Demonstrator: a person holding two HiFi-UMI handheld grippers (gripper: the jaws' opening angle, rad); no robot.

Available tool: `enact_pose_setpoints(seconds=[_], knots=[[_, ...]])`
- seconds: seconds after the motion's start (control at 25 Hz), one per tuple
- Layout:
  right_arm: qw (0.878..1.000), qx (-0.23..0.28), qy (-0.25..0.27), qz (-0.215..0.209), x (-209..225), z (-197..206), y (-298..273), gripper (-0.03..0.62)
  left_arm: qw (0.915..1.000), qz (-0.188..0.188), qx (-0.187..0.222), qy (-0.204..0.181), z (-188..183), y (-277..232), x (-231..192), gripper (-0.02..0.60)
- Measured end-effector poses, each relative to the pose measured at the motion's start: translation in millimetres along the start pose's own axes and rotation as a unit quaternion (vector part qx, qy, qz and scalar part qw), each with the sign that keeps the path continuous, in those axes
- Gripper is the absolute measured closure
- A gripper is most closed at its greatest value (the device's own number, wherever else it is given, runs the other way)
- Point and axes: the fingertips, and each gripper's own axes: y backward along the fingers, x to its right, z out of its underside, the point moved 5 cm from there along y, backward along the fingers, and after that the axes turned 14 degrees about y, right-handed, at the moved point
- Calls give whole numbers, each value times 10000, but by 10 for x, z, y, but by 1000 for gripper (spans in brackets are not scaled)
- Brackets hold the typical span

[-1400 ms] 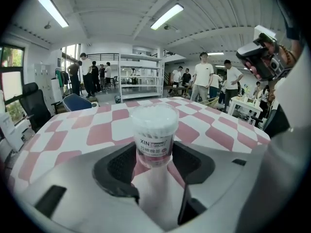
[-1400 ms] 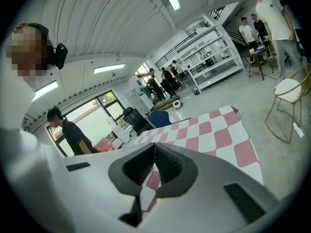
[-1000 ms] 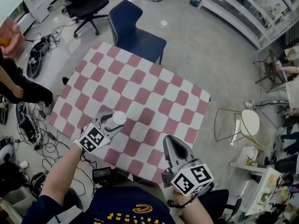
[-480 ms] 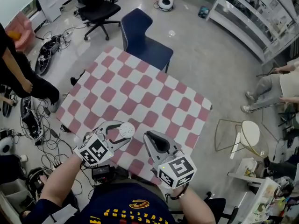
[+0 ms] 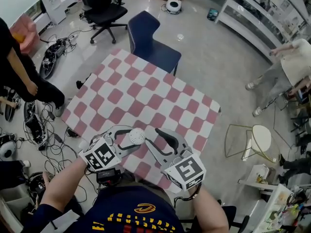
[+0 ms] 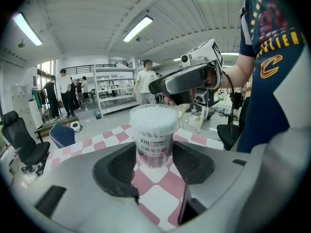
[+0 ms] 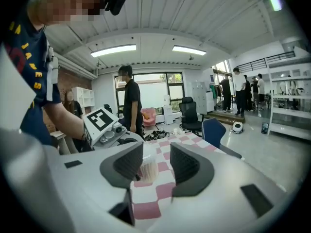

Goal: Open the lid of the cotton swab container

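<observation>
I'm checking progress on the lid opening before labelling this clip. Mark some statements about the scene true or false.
1. The left tool grips the cotton swab container. True.
2. The lid is already off. False: it still sits on the container.
3. The right tool clamps the lid. False: its jaws are opening, nothing pressed between them; the container stands ahead of them.
4. The table is checked pink and white. True.
5. A blue chair stands at the table's far side. True.

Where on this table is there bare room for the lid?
Bare: far half of the table, toward the chair, and its right corner. Crowded: near edge, container in left gripper, right gripper opening, empty, beside it.
</observation>
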Motion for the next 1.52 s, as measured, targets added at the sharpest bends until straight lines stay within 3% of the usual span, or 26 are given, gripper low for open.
enact_pose_setpoints(seconds=[0.16, 0.32, 0.68, 1.04, 1.52], knots=[[9980, 34, 423, -461, -61, -64, -4, 346, 9997, 221, -5, 37, -58, -24, 42, 344], [9946, -225, 550, -846, -146, 15, -76, 310, 9997, 230, -52, 46, -52, -24, 59, 344], [9909, -336, 600, -1158, -263, 50, -241, 309, 9987, 433, -215, -159, -62, 0, 155, 344], [9873, -455, 1056, -1096, -292, 39, -262, 310, 9984, 458, -257, -221, -48, -21, 161, 344], [9900, -474, 848, -1024, -261, 130, -234, 342, 9980, 348, -330, -418, -34, -92, 144, 344]])
